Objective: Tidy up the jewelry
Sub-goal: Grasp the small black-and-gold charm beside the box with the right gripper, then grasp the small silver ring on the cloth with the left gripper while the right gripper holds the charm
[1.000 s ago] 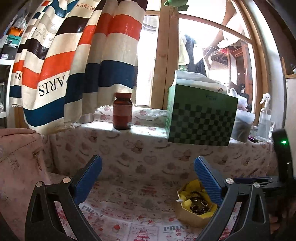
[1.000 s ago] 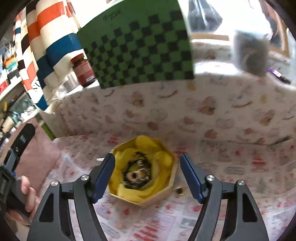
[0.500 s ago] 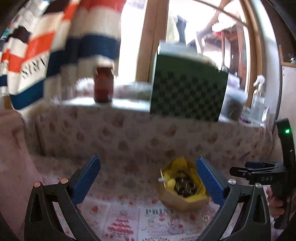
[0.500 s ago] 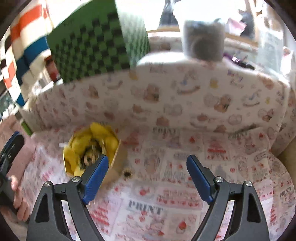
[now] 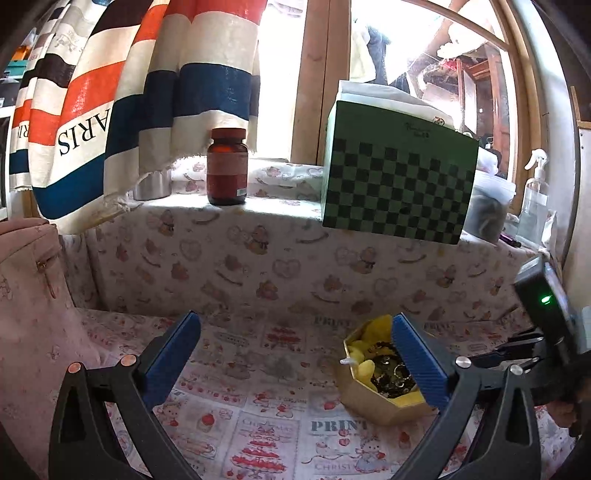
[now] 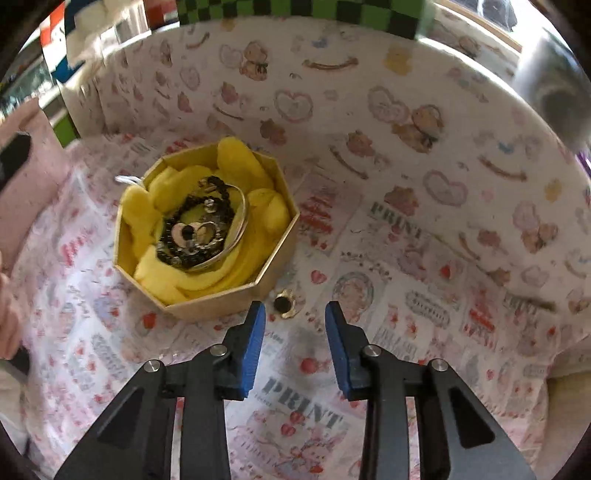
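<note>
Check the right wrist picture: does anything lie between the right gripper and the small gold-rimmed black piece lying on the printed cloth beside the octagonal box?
Nothing visible does. The small gold-rimmed black piece lies on bare printed cloth just ahead of the right gripper, whose jaws have just been closing with nothing between them. The octagonal box sits beside it.

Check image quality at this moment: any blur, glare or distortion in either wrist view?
Left wrist view: sharp, but the window is blown out white and fisheye bends the window frame. Right wrist view: edges smeared by motion blur, the checkered box and printed cloth soft, while the gold box and loose earring stay readable.
</note>
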`<state>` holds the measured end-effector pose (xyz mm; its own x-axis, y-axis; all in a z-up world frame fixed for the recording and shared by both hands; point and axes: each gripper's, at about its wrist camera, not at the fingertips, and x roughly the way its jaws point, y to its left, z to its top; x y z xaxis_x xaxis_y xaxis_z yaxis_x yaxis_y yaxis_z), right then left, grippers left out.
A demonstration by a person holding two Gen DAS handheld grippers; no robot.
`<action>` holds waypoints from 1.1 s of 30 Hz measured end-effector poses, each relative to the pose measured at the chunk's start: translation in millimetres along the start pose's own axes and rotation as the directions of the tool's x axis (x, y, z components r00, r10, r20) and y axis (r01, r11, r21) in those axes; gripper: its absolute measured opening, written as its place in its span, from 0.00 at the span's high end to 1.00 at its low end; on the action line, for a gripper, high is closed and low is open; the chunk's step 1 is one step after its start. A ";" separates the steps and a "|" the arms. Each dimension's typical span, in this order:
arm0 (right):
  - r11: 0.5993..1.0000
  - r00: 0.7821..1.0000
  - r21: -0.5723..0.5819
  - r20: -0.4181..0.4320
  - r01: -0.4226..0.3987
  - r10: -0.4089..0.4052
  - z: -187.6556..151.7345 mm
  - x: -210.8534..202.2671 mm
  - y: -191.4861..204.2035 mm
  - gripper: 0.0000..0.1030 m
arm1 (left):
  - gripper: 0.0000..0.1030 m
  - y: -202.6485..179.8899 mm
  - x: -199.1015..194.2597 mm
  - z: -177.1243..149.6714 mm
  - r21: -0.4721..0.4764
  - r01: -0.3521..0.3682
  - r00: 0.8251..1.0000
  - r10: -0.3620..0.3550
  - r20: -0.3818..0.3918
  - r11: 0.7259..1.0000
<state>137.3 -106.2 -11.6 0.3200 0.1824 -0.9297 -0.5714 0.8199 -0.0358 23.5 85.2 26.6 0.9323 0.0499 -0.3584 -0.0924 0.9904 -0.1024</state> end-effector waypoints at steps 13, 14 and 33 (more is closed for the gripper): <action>0.998 0.999 0.056 0.025 -0.032 0.030 2.0 19.2 0.7 0.86 | 0.01 -7.1 0.0 -1.8 0.018 0.041 0.999 -0.040 -0.021 0.999; 0.998 0.999 0.063 0.027 -0.029 0.027 -0.3 18.2 2.2 0.86 | 0.01 -7.3 0.1 -1.6 0.016 0.042 0.999 -0.042 -0.023 0.999; 0.953 0.914 0.296 0.401 -0.065 -0.062 -91.5 -75.1 -28.4 0.86 | 0.64 -62.2 22.1 -32.4 0.012 0.270 0.875 -0.240 -0.419 0.963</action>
<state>60.3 -192.8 25.7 0.6308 0.3334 -0.7007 -0.3416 0.9301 0.1350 38.5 20.5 -5.0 0.6916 -0.2480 -0.6784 0.1669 0.9686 -0.1841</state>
